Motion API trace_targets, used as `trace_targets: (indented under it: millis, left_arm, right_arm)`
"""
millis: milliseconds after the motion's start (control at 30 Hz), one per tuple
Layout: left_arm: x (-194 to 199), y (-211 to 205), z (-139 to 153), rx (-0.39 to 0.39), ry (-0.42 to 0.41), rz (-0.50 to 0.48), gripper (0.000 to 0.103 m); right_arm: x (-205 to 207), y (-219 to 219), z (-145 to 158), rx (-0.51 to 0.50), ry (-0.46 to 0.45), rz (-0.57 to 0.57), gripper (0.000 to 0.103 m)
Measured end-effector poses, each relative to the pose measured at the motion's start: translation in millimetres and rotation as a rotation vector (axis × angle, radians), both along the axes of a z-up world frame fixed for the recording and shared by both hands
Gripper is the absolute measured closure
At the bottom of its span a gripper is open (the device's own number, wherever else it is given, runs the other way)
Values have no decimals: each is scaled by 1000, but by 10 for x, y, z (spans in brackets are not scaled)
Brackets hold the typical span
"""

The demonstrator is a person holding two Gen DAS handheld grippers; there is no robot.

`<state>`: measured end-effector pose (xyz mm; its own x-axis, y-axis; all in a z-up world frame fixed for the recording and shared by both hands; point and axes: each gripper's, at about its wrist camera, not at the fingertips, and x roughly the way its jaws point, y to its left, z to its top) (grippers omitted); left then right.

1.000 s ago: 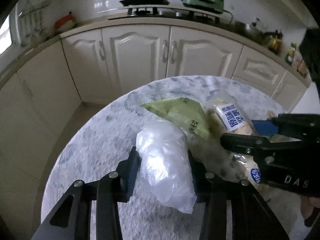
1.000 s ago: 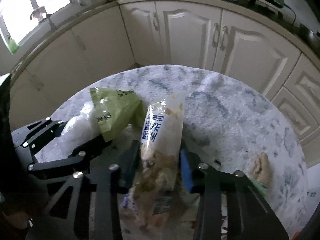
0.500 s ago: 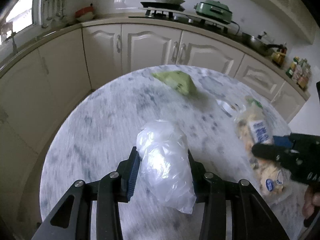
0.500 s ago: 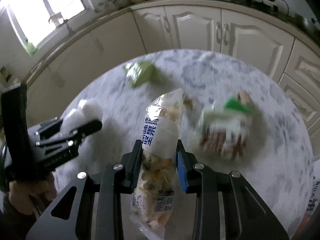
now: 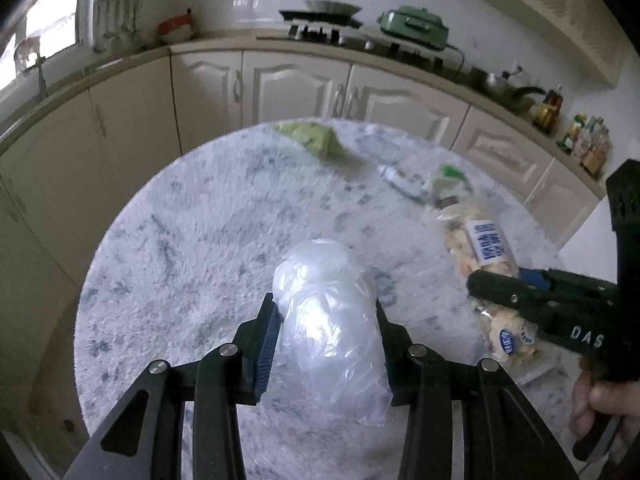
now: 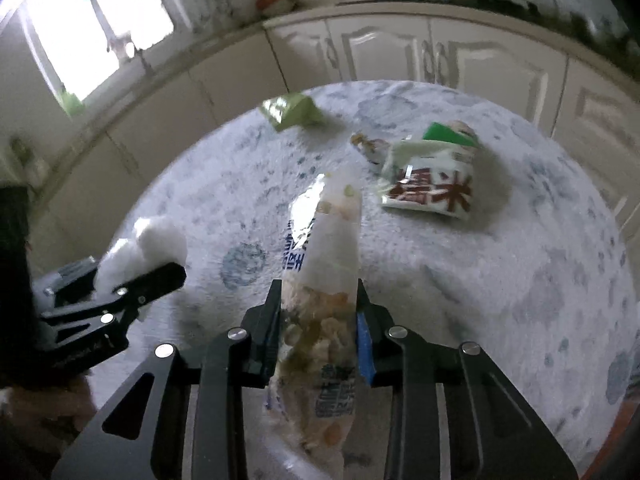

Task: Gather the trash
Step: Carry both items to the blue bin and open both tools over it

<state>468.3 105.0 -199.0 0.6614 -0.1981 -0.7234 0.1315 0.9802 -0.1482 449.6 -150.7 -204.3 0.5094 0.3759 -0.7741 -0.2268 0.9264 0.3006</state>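
Note:
My left gripper (image 5: pixel 326 322) is shut on a crumpled clear plastic bag (image 5: pixel 330 320), held above the round marble table (image 5: pixel 180 232). My right gripper (image 6: pixel 318 312) is shut on a long snack packet with blue print (image 6: pixel 320 280), which hangs below the jaws. In the left wrist view the right gripper (image 5: pixel 500 280) holds that snack packet (image 5: pixel 480 248) at the right. In the right wrist view the left gripper (image 6: pixel 140 276) with its white bag (image 6: pixel 156 240) is at the left. A green wrapper (image 6: pixel 292 110) and a white packet with red print (image 6: pixel 432 176) lie on the table.
Cream kitchen cabinets (image 5: pixel 288 88) curve round behind the table. On the counter stand a stove with a pan (image 5: pixel 324 20), a green cooker (image 5: pixel 414 26) and bottles (image 5: pixel 584 140). A small crumpled scrap (image 6: pixel 370 146) lies beside the white packet. A window (image 6: pixel 92 20) is at the left.
Both grippers pulled back from the pile with their bags lifted clear. The green wrapper and the white packet now lie farther off on the table.

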Motion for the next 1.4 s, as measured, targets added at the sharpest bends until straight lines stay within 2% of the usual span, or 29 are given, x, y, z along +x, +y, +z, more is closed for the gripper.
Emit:
trace_targets:
  millis: [367,667,833,1133,1267,1400]
  left_arm:
    - [-460,-483,357,18,-110,-73,65]
    - [-593,-1002,686,32,-214,-150,65]
    - [-616,-1222,759,22,-250,-194,65]
    - [-557,-1844,934,-15,-288,-342,65]
    - [-473,-2257,960,-28,-295,-433,65]
    - [-306,-2681,887,-35,-269,-521,65]
  right_arm:
    - [-406,-644,493,57,-115,-112,72]
    - [-739,-1126,842,72,-206,-184,72]
    - [-870,-1415,1013,66,-251,-231,72]
    - [-1177,-2264,1333,51,-332,-408,72]
    - [-1287,-2711,1356,24,-332,-503,72]
    - [-1354,-3100,1292,-4,-311,-588,72]
